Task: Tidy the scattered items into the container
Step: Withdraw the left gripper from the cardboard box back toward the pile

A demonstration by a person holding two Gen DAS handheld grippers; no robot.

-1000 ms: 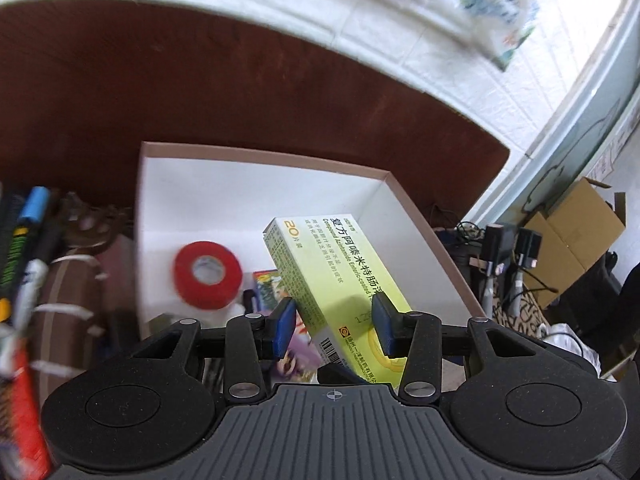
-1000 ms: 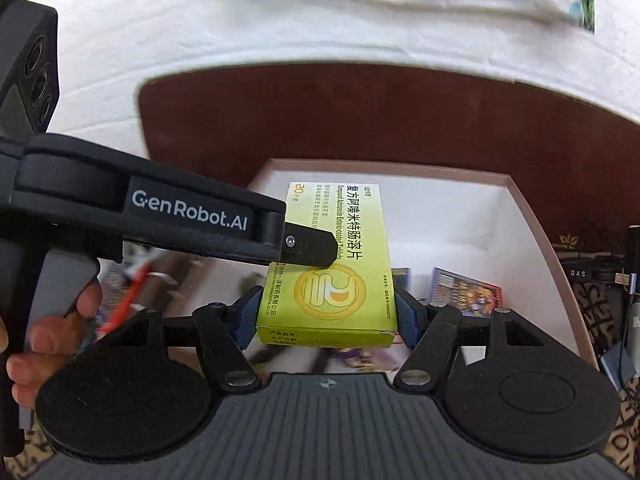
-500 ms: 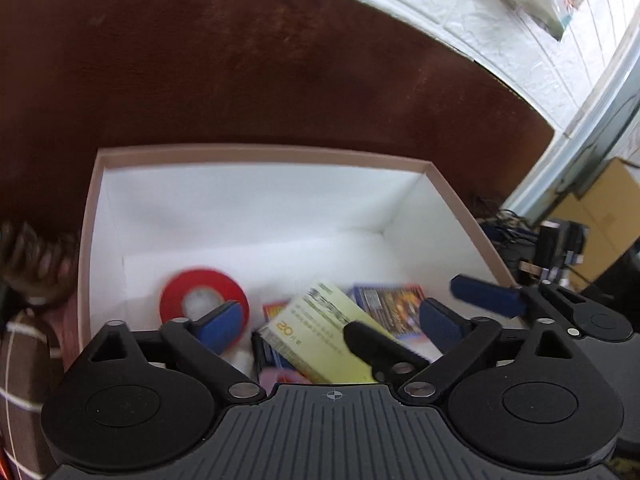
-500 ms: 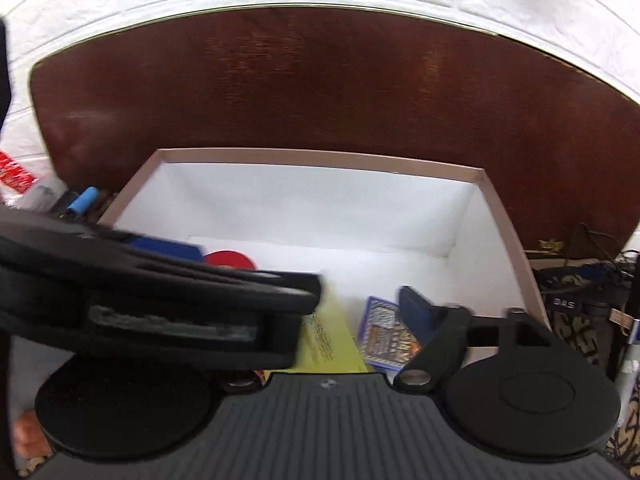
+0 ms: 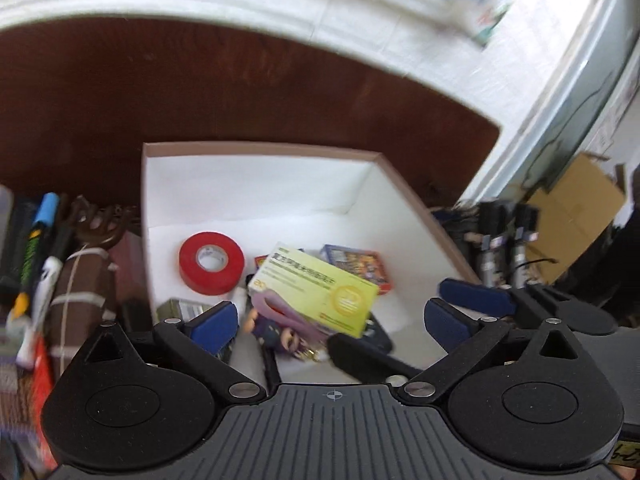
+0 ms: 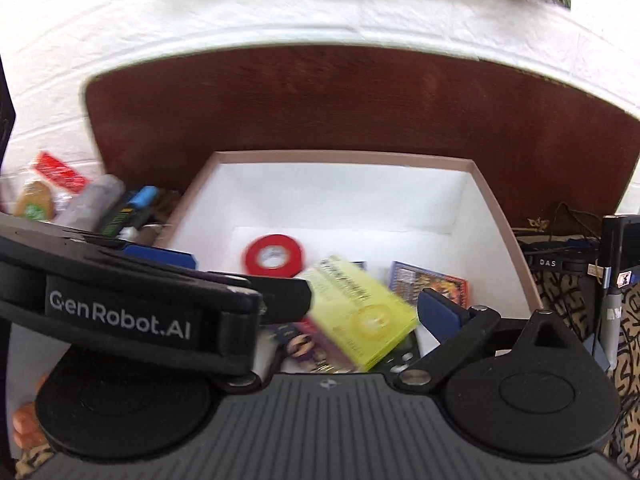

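Observation:
A white open box (image 5: 256, 184) with a brown rim holds a red tape roll (image 5: 211, 262), a yellow-green medicine box (image 5: 316, 289), a colourful card pack (image 5: 360, 266) and a purple figure (image 5: 276, 326). The medicine box lies loose and tilted on the pile; it also shows in the right wrist view (image 6: 360, 312). My left gripper (image 5: 332, 322) is open above the box's near side. My right gripper (image 6: 316, 300) is open too, with its left finger hidden behind the left gripper's body. The tape roll (image 6: 274, 255) and the box rim (image 6: 344, 158) show there as well.
Markers and pens (image 5: 40, 240) and a brown striped object (image 5: 80, 292) lie left of the box. Snack packets (image 6: 44, 188) sit further left. Cables and devices (image 5: 504, 240) and a cardboard carton (image 5: 576, 208) stand at the right. A dark wooden board (image 6: 360, 100) backs the box.
Both grippers opened and let go of the yellow-green medicine box, which dropped onto the pile in the white box. Both grippers have drawn back a little.

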